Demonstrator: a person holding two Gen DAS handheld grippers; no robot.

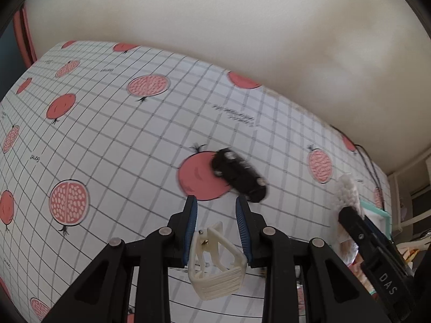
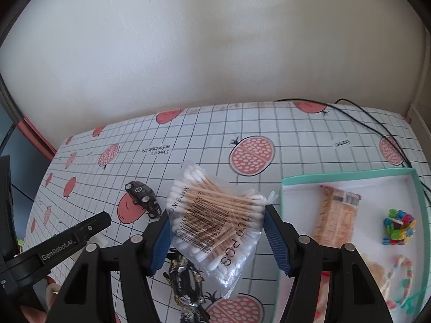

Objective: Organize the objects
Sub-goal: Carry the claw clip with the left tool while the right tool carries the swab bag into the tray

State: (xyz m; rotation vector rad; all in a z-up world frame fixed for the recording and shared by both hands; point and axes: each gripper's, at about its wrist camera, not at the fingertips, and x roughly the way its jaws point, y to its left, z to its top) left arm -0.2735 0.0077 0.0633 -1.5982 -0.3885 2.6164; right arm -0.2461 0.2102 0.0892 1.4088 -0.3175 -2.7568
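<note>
In the left wrist view my left gripper is shut on a white hair claw clip, which sits low between the blue pads. Just beyond the fingertips a black toy car lies on the pomegranate-print tablecloth. In the right wrist view my right gripper is shut on a clear bag of cotton swabs, pressed between both pads and held above the table. The toy car lies to the left of the bag. The left gripper reaches in from the lower left.
A teal-rimmed white tray at the right holds a wafer packet, a colourful toy and a candy bracelet. A black-and-gold wrapper lies under the bag. A black cable runs along the back right. A wall stands behind the table.
</note>
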